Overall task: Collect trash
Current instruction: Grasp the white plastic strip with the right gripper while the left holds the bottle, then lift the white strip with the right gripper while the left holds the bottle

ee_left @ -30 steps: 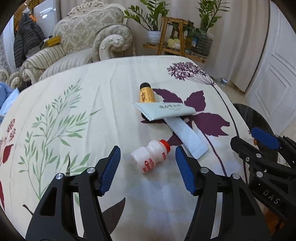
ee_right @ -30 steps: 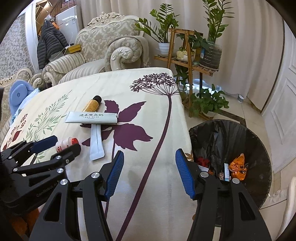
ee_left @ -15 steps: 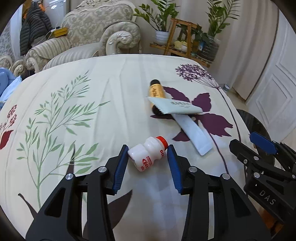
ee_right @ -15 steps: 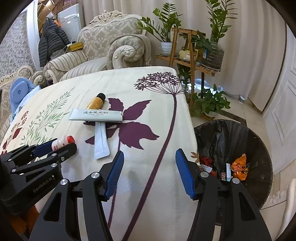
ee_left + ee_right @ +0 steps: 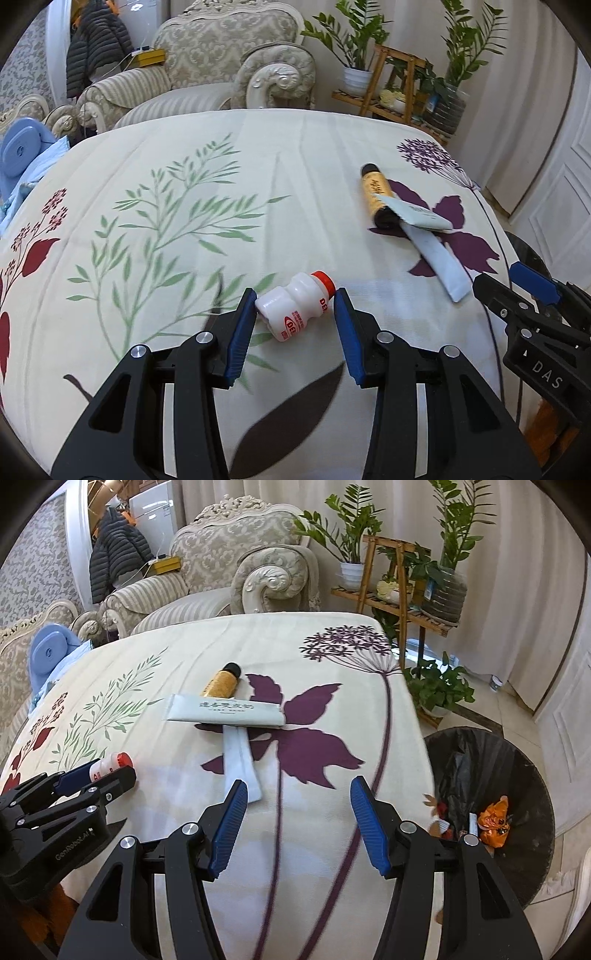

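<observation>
The left hand-held gripper [image 5: 295, 325] is closed on one small white bottle [image 5: 295, 310] with a red cap; both blue pads touch it, and it lies on its side on the tabletop [image 5: 221, 184]. The right hand-held gripper [image 5: 297, 823] stands open with nothing inside, pointing down over the tabletop edge. Farther lie one golden bottle [image 5: 221, 681] and two white packets. One black bin [image 5: 517, 775] stands beside.
</observation>
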